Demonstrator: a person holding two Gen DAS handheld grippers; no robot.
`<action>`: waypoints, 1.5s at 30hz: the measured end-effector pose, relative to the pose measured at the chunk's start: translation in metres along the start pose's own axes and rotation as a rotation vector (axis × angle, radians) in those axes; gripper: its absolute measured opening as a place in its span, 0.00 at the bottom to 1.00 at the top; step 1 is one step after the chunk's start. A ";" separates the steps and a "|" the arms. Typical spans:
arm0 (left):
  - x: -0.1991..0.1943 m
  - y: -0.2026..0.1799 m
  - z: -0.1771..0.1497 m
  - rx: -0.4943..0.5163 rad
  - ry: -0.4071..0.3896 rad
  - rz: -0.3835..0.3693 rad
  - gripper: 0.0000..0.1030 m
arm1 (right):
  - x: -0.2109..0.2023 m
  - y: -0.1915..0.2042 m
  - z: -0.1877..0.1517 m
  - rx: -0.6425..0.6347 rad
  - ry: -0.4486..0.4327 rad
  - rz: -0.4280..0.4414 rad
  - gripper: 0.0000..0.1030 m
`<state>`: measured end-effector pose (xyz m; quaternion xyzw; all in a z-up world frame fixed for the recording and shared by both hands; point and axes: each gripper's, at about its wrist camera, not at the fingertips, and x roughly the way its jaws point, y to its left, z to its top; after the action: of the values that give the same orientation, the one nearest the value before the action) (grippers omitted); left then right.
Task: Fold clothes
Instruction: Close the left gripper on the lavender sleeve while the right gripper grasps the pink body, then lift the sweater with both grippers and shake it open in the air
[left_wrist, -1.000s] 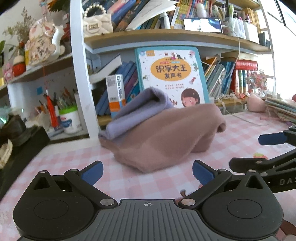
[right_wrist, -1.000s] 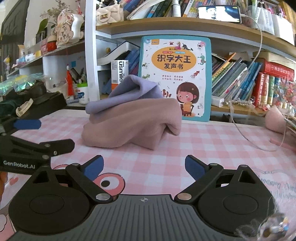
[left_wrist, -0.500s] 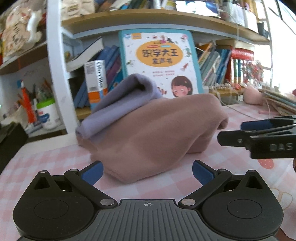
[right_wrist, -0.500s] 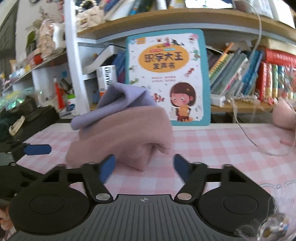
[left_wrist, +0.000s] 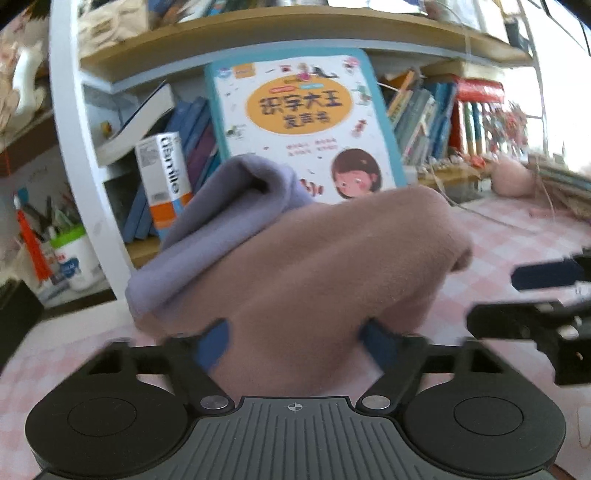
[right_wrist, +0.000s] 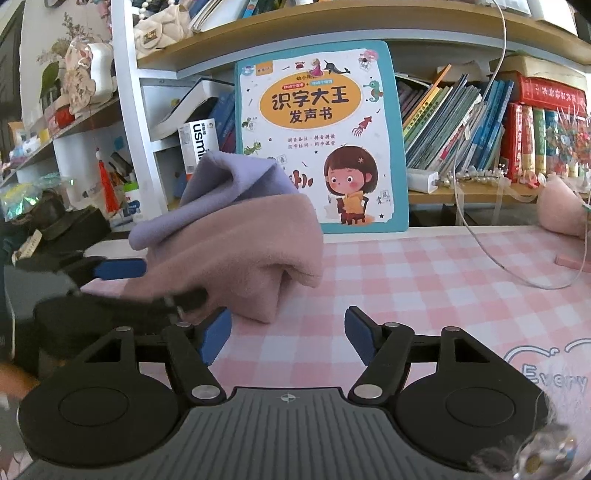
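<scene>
Behind the pink cloth we see a picture book leaning on the shelf. Our left gripper stands spread around the cloth's near fold, which hides its fingertips; no clamping yet. Our right gripper hangs released just beside it, over the checked mat.

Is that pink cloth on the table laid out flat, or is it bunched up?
Bunched up. The pink cloth sits in a rumpled heap on the checked table, doubled over itself, with a purple cloth draped on top.
</scene>
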<state>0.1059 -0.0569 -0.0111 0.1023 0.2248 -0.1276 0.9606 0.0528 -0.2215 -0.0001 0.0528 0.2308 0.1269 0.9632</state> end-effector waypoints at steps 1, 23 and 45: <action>-0.009 0.002 0.000 -0.017 -0.019 -0.011 0.10 | -0.001 0.002 0.000 -0.017 -0.001 -0.009 0.65; -0.052 0.086 -0.032 -0.279 -0.049 0.019 0.17 | 0.030 0.154 -0.030 -1.160 -0.074 -0.094 0.78; -0.087 0.099 -0.032 -0.412 -0.234 -0.066 0.77 | -0.064 0.120 0.076 -0.927 -0.297 -0.312 0.07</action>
<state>0.0458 0.0623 0.0142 -0.1189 0.1362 -0.1213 0.9760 0.0058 -0.1270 0.1146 -0.3976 0.0161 0.0620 0.9153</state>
